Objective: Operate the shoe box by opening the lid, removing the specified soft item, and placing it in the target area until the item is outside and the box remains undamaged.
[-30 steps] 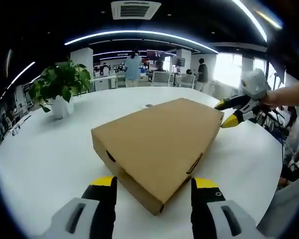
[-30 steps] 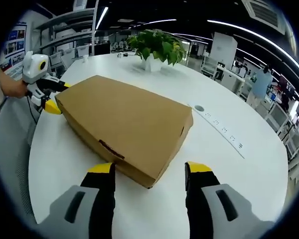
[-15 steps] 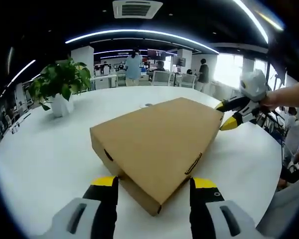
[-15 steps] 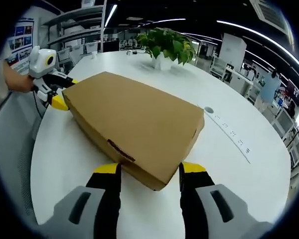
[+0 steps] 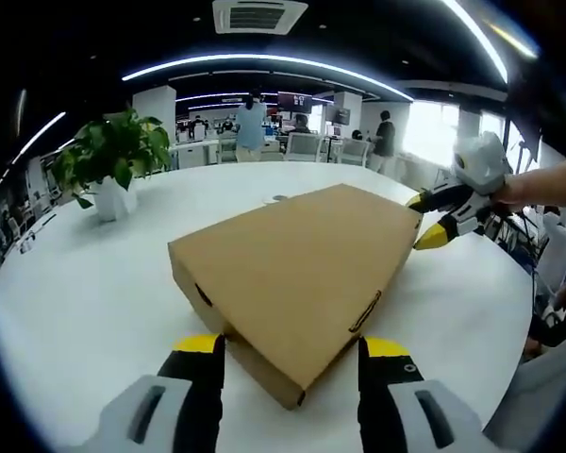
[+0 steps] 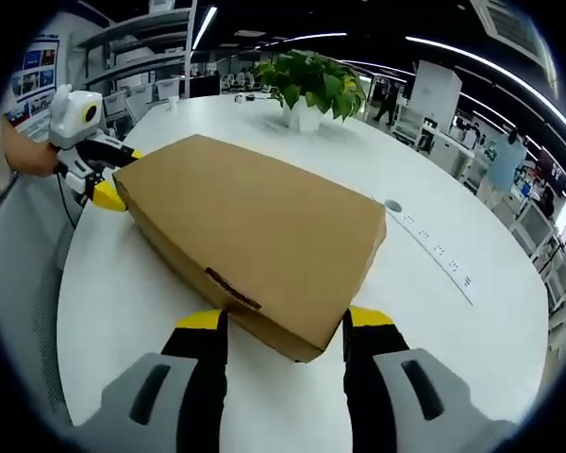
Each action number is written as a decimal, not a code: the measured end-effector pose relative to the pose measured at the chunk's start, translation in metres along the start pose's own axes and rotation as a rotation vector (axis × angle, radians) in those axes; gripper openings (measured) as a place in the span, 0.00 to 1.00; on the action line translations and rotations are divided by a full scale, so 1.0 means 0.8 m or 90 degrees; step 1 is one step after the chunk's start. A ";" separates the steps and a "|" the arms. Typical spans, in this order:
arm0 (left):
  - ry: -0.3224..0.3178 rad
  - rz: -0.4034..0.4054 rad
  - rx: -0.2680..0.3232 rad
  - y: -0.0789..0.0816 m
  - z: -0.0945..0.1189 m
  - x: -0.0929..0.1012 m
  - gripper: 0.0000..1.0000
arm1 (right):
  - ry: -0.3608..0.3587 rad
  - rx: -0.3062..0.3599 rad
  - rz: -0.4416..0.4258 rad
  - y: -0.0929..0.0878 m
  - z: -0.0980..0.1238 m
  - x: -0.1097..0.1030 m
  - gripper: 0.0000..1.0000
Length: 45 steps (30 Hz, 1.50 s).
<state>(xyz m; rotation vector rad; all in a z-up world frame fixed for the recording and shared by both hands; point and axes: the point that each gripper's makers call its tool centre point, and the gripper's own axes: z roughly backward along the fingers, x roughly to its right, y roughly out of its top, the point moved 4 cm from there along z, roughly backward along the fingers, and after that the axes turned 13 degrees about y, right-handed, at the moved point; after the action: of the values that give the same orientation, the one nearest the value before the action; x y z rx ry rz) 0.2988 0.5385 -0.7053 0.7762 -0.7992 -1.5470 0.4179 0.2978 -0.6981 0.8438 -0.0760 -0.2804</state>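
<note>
Cardboard box (image 5: 297,274) lies shut on the white surface (image 5: 85,293), lid unlifted, so I've everything left: open, pull the soft item, place it. My left hand-held gripper (image 5: 288,354) and right hand-held gripper (image 6: 283,326) each gape empty around opposite corners.

Open-plan office, rows of desks and chairs (image 5: 305,146), ceiling strip lights (image 5: 264,62), potted plant (image 5: 113,160), white meeting table (image 5: 85,283)
</note>
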 end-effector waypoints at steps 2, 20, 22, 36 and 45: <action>-0.002 -0.002 -0.002 0.000 0.000 -0.004 0.57 | 0.000 0.003 -0.007 0.001 0.000 -0.002 0.45; -0.040 -0.028 -0.027 -0.004 0.004 -0.031 0.56 | -0.012 0.022 -0.051 0.007 -0.007 -0.032 0.44; -0.045 -0.033 -0.031 -0.004 0.005 -0.034 0.56 | -0.013 0.024 -0.058 0.008 -0.008 -0.035 0.44; -0.078 -0.067 -0.055 -0.010 0.012 -0.065 0.56 | -0.032 0.038 -0.098 0.017 -0.020 -0.069 0.43; -0.101 -0.089 -0.067 -0.013 0.018 -0.086 0.55 | -0.042 0.042 -0.117 0.024 -0.028 -0.091 0.42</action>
<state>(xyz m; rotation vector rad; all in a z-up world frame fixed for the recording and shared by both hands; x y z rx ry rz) 0.2885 0.6087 -0.7031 0.6496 -0.7856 -1.7775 0.3562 0.3463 -0.6956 0.9078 -0.0701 -0.4810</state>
